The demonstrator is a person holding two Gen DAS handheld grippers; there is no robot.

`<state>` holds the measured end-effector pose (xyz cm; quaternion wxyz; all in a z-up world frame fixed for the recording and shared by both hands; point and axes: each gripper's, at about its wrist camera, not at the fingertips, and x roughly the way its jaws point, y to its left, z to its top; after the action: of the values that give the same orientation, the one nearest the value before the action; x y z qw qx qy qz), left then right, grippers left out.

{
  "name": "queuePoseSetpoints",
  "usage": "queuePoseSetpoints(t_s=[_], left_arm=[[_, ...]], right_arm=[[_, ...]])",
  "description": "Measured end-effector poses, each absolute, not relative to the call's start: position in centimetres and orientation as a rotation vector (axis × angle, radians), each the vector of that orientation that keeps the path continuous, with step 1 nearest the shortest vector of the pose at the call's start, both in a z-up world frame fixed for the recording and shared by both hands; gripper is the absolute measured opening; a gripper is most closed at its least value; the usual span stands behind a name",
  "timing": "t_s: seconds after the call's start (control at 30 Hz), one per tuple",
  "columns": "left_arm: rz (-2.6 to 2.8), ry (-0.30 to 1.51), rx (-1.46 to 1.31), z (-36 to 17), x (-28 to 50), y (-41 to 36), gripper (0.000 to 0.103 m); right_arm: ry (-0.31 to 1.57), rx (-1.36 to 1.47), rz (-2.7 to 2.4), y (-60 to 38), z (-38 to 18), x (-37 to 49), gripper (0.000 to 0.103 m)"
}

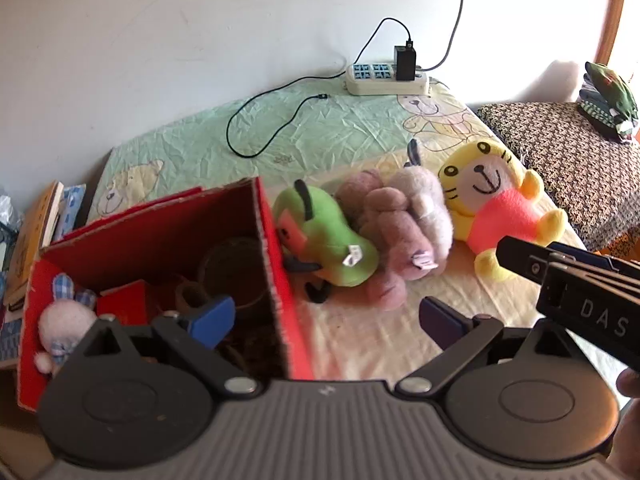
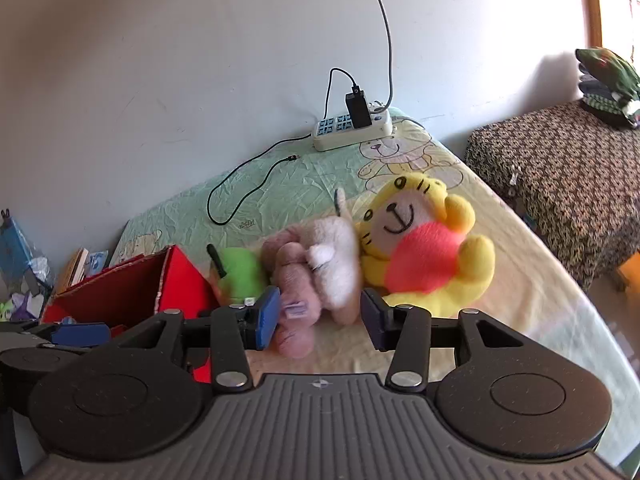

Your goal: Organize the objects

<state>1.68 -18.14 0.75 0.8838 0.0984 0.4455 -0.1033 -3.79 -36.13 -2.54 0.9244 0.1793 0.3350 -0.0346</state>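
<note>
Holding both tools above the bed, we keep our left gripper (image 1: pixel 326 322) with its jaws spread wide and nothing between them; its left pad hangs over the open red box (image 1: pixel 264 216), its right pad over bare sheet. Our right gripper (image 2: pixel 320 316) also has its jaws wide apart, gripping nothing, with the pink plush (image 2: pixel 294 280) lying just ahead in the gap, not pinched.

In the left wrist view, the red box sits at nine o'clock from the jaws, and a small pink bunny (image 1: pixel 64 330) with blue checked ears rests in its near left corner, beside dark round items we cannot identify. Just beside the box's right wall, at twelve o'clock, lies a row of toys touching one another: a green plush (image 1: pixel 332 248), the pink plush, a pale grey plush (image 1: pixel 424 204) and a yellow tiger (image 1: pixel 496 200) in a pink shirt at two o'clock.

Farther out at twelve o'clock, a white power strip (image 1: pixel 386 80) lies against the wall with a black charger (image 1: pixel 405 64) plugged in, its cable looping across the bedsheet (image 1: pixel 200 148).
</note>
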Motion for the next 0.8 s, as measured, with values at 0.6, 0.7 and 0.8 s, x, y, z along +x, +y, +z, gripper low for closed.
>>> queuePoseSetpoints(t_s=[0.6, 0.7, 0.8], left_arm=[[-0.042, 1.015, 0.17, -2.0, 2.2, -22.2, 0.099], [-0.03, 1.031, 0.18, -2.5, 2.0, -22.9, 0.099], [-0.031, 1.048, 0.185, -3.1, 1.8, -23.9, 0.099]], right_arm=[[0.804, 0.359, 0.129, -40.0, -4.5, -1.2, 0.054], [0.822, 0.359, 0.134, -40.7, -5.0, -1.3, 0.055], [0.833, 0.361, 0.134, -41.4, -5.4, -1.5, 0.056]])
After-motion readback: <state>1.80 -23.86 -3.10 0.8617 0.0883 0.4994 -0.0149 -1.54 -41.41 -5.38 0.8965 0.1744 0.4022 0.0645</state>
